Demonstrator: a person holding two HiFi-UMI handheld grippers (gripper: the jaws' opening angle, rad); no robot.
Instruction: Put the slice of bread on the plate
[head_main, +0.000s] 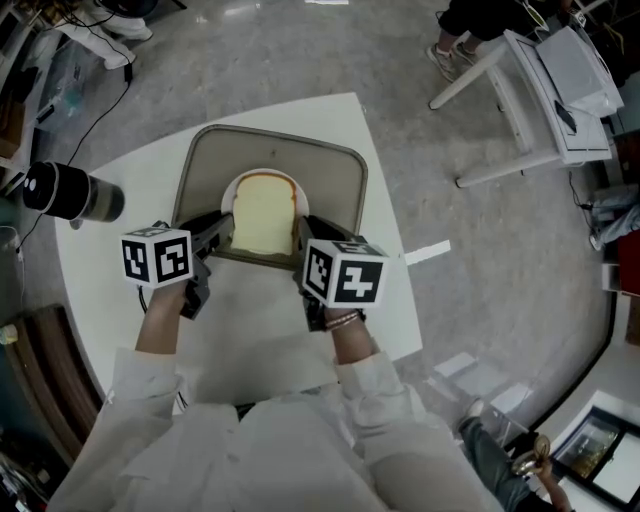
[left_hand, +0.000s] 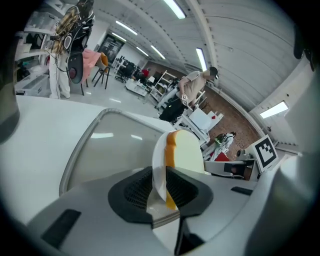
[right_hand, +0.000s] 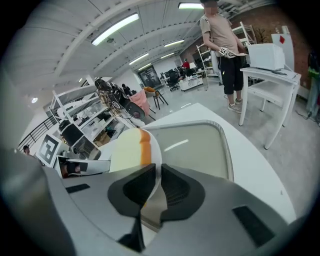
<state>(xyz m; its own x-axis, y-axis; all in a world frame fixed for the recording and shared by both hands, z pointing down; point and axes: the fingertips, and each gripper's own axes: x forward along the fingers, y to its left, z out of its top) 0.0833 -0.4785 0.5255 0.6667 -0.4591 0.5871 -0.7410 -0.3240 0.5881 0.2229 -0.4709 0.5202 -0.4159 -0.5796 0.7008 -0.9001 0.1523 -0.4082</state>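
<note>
A pale slice of bread with a tan crust lies on a small white plate over the grey tray. My left gripper is shut on the plate's left rim and my right gripper on its right rim. In the left gripper view the plate stands edge-on between the jaws of the left gripper, with the bread on its far side. The right gripper view shows the right gripper clamped on the plate, bread to the left. Whether the plate touches the tray I cannot tell.
The tray sits on a white table. A black and silver cylinder lies at the table's left edge. A white desk stands on the floor at the upper right. A person stands beyond the table.
</note>
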